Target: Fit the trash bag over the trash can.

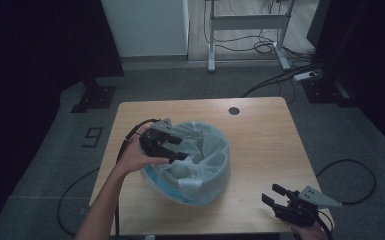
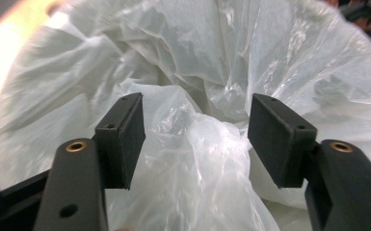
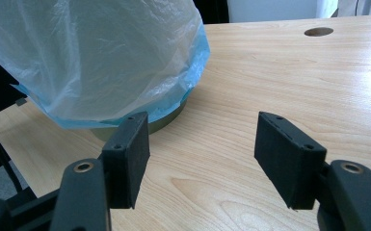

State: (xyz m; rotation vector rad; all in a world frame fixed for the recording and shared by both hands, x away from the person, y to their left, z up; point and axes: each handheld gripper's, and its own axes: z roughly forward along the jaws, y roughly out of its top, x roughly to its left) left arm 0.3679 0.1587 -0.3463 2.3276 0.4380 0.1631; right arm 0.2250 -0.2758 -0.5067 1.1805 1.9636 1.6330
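Observation:
A round bin lined with a thin pale-blue plastic bag stands on the wooden table, left of centre. My left gripper hovers over the bin's left rim, open, its jaws apart around a bunched fold of the bag without pinching it. Near the table's front right corner my right gripper is open and holds nothing. In the right gripper view the bag-covered bin stands ahead to the left, with bare table between the jaws.
A round cable hole sits near the table's far edge. Cables trail over the grey floor around the table. A white desk frame and dark stands are beyond it.

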